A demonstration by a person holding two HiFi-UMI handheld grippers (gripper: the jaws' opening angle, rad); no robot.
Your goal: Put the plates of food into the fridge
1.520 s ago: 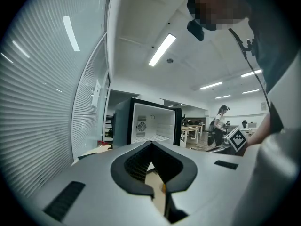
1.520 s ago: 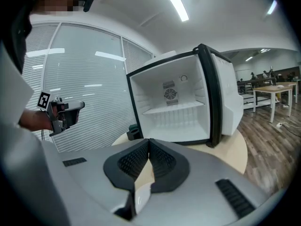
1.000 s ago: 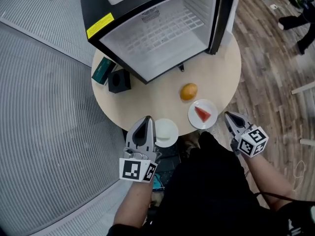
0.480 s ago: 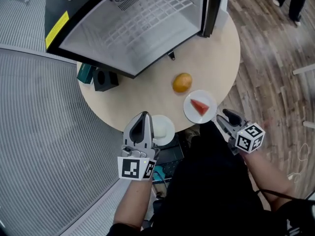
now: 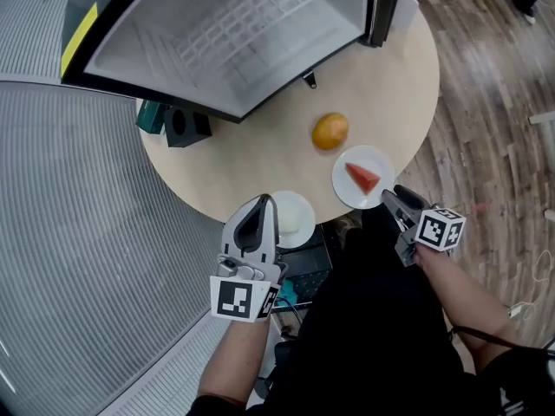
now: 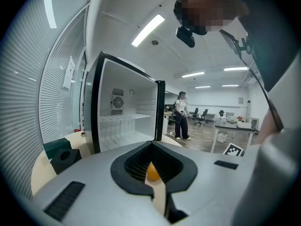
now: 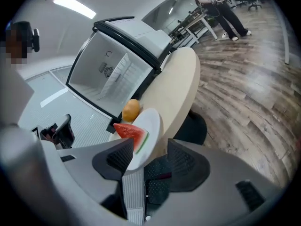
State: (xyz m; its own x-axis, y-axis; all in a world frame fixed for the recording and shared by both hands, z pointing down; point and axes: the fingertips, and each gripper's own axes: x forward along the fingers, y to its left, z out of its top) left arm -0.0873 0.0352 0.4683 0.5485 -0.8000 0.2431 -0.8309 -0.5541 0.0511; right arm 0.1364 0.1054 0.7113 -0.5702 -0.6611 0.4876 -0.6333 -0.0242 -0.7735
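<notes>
Watermelon [image 5: 363, 178], one red wedge, lies on a white plate [image 5: 349, 193] at the edge of the round table [image 5: 260, 159] farthest from the open fridge [image 5: 234, 42], on the side of its swung door. In the head view a second plate [image 5: 305, 204], bearing something pale and rounded, sits at that same far edge. A lone orange fruit [image 5: 330, 132] lies between the plates and the fridge mouth. Both plates probably sit at the rim so that a jaw can catch their edges from outside the table. The left gripper [image 5: 263, 200] hovers just beside the second plate, its tip aimed toward the fridge. The right gripper [image 5: 390, 198] noses in at the watermelon plate from beyond the table edge.

The left gripper view shows its jaws pressed together on nothing. The fruit shows through their slot, and the bare fridge cavity is ahead.

The right gripper view shows jaws that have just been opening, now spread with the plate's near rim between them. The rim lies by one pad and clear of the other, so nothing is clamped. I judge it is lining up an edge pinch.

Count: two plates, one wedge, one loose fruit, one fridge and two grippers. A black box [image 5: 186, 126] and a green box [image 5: 150, 115] sit close against the fridge's side.
</notes>
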